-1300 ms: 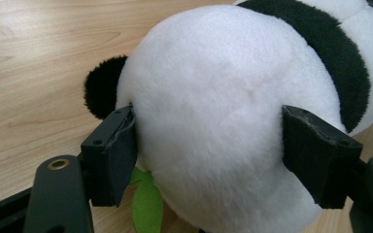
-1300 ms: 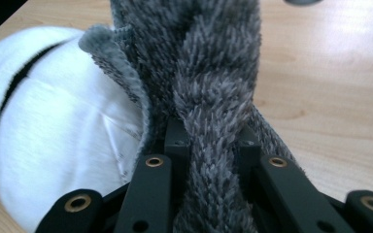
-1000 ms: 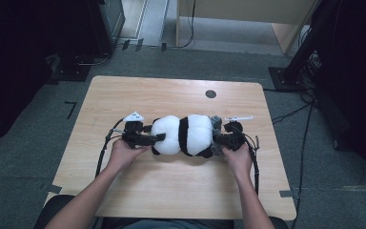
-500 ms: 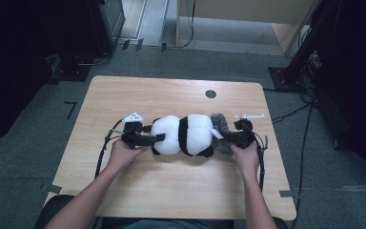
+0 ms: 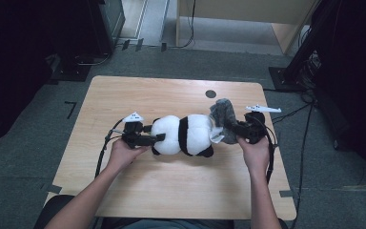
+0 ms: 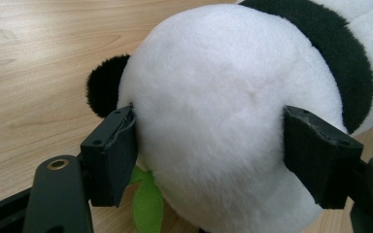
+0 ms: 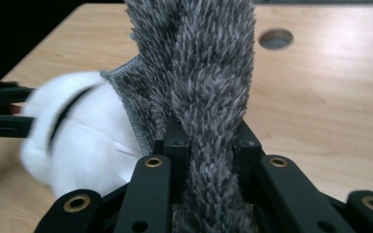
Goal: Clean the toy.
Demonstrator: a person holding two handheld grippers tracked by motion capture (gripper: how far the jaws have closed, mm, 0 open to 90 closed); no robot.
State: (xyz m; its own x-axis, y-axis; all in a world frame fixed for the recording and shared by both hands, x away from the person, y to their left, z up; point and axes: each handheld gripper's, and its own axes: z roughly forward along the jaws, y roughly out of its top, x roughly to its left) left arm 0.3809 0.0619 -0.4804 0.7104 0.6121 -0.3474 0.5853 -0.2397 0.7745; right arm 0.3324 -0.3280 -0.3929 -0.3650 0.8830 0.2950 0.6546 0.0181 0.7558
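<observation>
Since a moment ago, your right gripper [image 5: 234, 130] has pulled away from the toy panda [image 5: 183, 135] toward the right edge of the table [image 5: 124, 95], and a fuzzy grey cloth [image 5: 221, 114] has come up with it. The cloth now stands up in a bunch next to the panda's right end.

Your right gripper's jaws are squeezed tight on the grey cloth [image 7: 209, 97]. The cloth sits right between the two fingers [image 7: 175, 145] and sticks up past them.

Your left gripper [image 5: 145, 139] has stayed put. Its jaws press on both sides of the panda's round white end [image 6: 209, 111], one finger [image 6: 111, 150] on each side, so it is holding the panda. A bit of green [image 6: 148, 204] peeks out under the panda.

The panda lies on its side in the middle of the wooden table, between your two hands.
</observation>
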